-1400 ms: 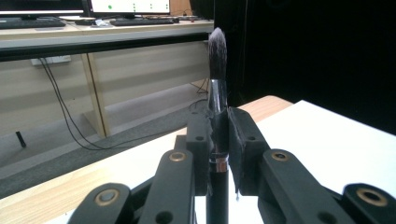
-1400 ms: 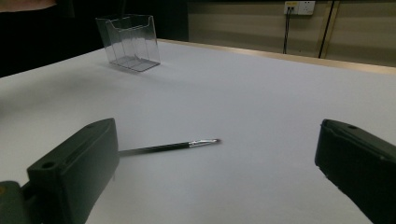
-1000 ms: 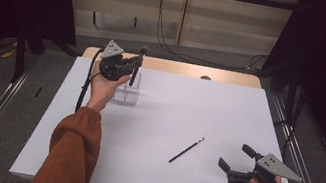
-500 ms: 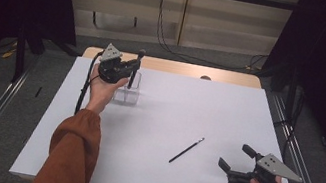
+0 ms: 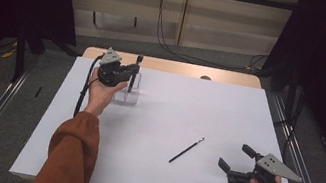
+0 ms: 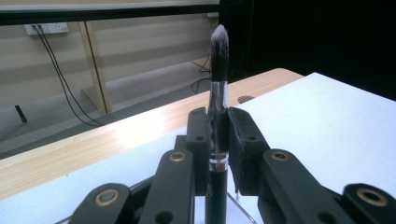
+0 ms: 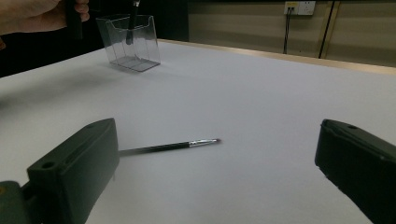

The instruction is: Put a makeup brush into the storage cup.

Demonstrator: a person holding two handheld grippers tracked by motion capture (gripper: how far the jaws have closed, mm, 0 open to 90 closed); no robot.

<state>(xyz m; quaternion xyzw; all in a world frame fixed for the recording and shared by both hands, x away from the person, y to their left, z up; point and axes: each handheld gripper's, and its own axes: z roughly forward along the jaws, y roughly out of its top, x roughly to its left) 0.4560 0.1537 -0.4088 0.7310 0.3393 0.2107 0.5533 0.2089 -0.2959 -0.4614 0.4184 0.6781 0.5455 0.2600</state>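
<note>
From above, the left gripper sits over the far left part of the tabletop, with a dark makeup brush standing upright at a clear plastic holder. The left gripper view adds what the high view cannot resolve: the jaws are pressed onto the brush around its silver ferrule, the soft bristle tip pointing up and the black handle running down between them. The right gripper view, looking across the table, shows the holder as a see-through box with its open side up and the brush's lower end reaching down inside it; whether the end touches the bottom cannot be told.

The right gripper hovers near the near right corner, its jaws spread wide with nothing between them. A second, thin brush lies flat on the white surface between centre and that gripper; the right gripper view shows its silver ferrule and small tip just ahead of the open jaws.
</note>
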